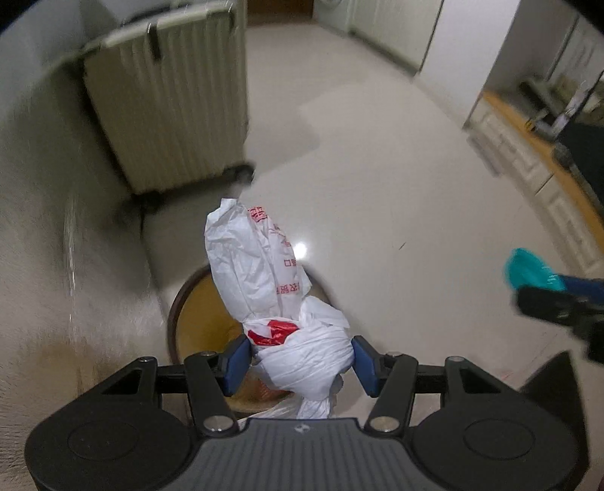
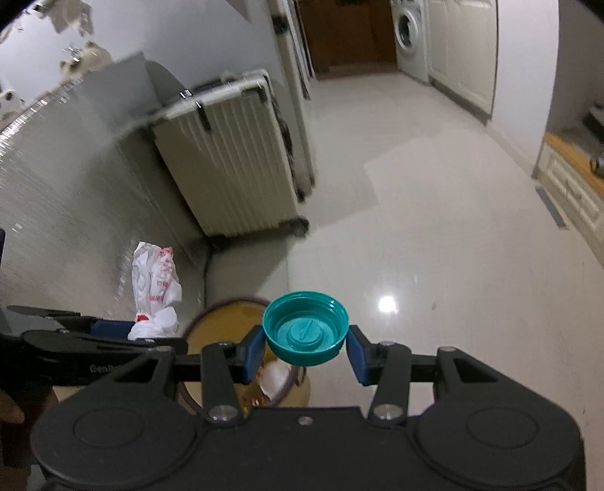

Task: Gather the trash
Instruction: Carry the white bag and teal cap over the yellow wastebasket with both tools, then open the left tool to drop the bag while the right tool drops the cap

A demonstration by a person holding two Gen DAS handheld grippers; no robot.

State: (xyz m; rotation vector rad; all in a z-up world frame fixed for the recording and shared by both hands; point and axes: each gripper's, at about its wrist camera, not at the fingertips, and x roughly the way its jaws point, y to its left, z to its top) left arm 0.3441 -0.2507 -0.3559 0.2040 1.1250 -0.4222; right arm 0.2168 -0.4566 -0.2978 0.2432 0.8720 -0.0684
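My left gripper [image 1: 301, 362] is shut on a crumpled white plastic bag with red print [image 1: 264, 279], held above a round brown bin [image 1: 196, 325] on the floor. My right gripper [image 2: 305, 349] is shut on a teal bottle cap [image 2: 305, 328], its open side facing the camera, just over the bin's rim [image 2: 222, 321]. The bag also shows in the right wrist view [image 2: 154, 291], left of the bin, with the left gripper [image 2: 113, 332] holding it. The cap and right gripper show at the right edge of the left wrist view [image 1: 528, 272]. White trash lies inside the bin [image 2: 277, 381].
A ribbed beige suitcase [image 2: 230, 166] stands against the wall behind the bin. Glossy pale floor [image 2: 415, 226] stretches to the right. A washing machine [image 2: 409, 34] and white cabinets stand at the far end; a low wooden-topped cabinet [image 2: 570, 177] is at the right.
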